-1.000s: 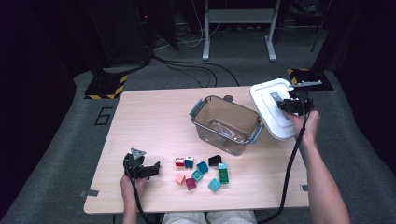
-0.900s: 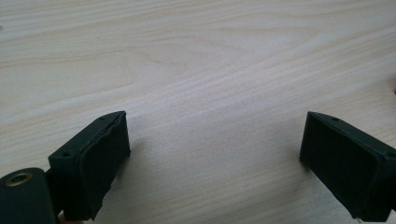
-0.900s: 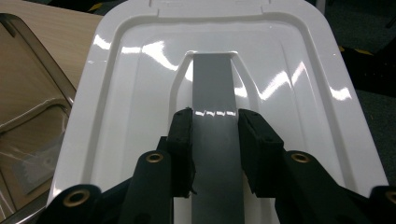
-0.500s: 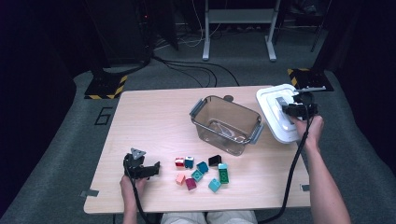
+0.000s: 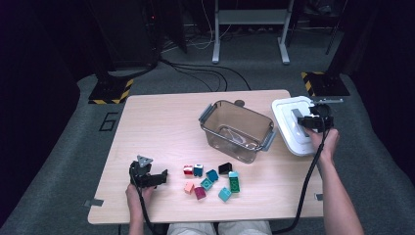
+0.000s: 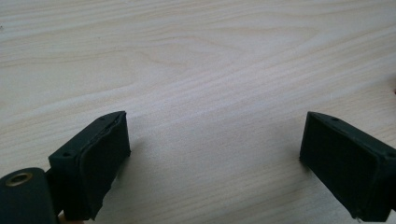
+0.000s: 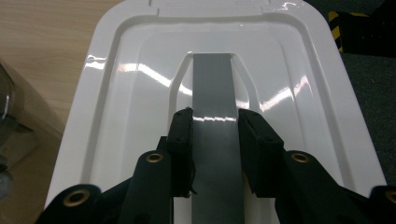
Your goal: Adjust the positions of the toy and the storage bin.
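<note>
The clear container (image 5: pixel 237 129) stands open in the middle of the tabletop (image 5: pixel 161 122), with the small coloured blocks (image 5: pixel 211 178) scattered near the front edge. The white lid (image 5: pixel 292 125) lies at the right edge, partly over it. The right claw (image 7: pixel 215 126) holds its grey handle (image 7: pixel 213 79) tightly, and the lid now sits lower than a second ago. The left claw (image 6: pixel 212 154) rests wide at the front left corner, with free wood around it.

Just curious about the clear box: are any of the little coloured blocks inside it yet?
No, the clear container holds no blocks; the coloured blocks all lie on the table in front of it.
</note>
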